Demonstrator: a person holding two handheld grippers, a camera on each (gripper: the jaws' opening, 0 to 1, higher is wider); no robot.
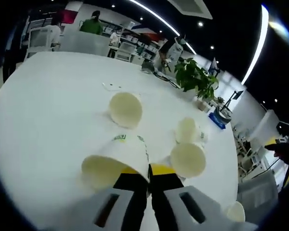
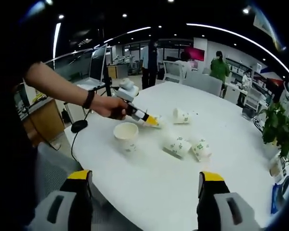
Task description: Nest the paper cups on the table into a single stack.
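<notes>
The left tool is closed on the rim of a paper cup lying on its side on the white desk. Three more cups lie near it. The right tool hangs wide open, holding nothing, over the desk edge.

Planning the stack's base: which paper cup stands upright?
The cup nearest the table's near edge, beside the left gripper, mouth up; the other cups lie tipped over.
</notes>
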